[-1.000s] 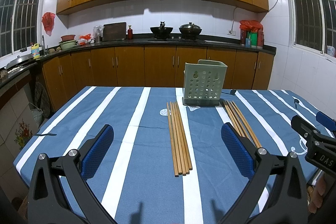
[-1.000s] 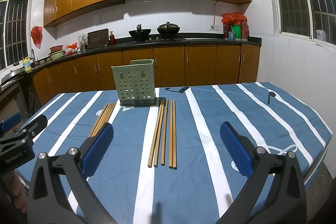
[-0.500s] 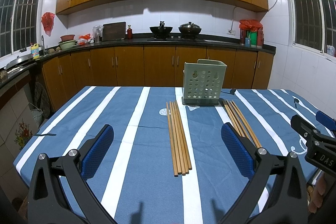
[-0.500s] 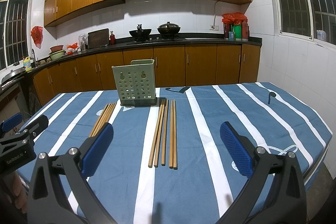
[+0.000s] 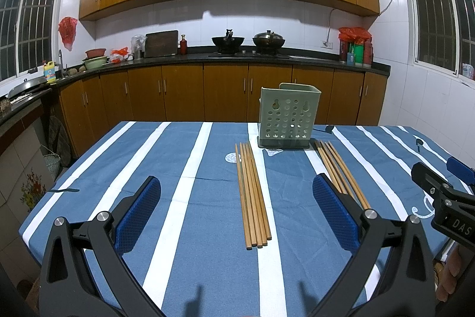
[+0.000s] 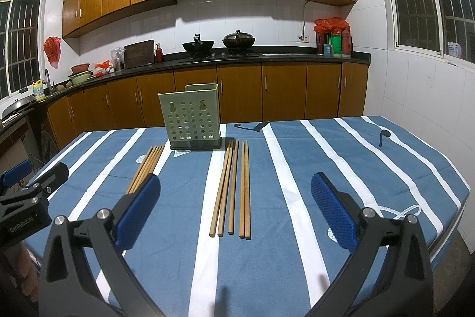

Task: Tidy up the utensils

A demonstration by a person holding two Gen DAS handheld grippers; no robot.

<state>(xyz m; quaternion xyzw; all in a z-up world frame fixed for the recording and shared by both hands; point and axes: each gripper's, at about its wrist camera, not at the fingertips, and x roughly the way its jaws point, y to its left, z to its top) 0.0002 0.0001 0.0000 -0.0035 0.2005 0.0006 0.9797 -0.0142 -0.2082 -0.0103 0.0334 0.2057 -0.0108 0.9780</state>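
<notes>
The left tool [image 5: 237, 207] stands wide apart, blue pads [image 5: 138, 216] holding nothing, raised over the near edge of the counter [image 5: 178, 162], which carries a blue cloth with white stripes; the right tool [image 6: 236, 207] is likewise spread and empty, hovering over the same near edge. A pale green perforated utensil holder [image 5: 287, 116] stands upright toward the far side of the counter, on a dark base. Two groups of wooden chopsticks lie flat on the cloth, running from just in front of the holder toward the cameras: the left bundle [image 5: 252, 195] lies close-packed, slightly left of the holder, and falls between the left tool's fingers in its own view; the right bundle [image 6: 233, 187] lies at the holder's right corner, slightly fanned, with a gap separating two sticks from the rest, and falls between the right tool's fingers. The bundles are well apart; neither touches a tool. Each tool shows at the edge of the other's view.
</notes>
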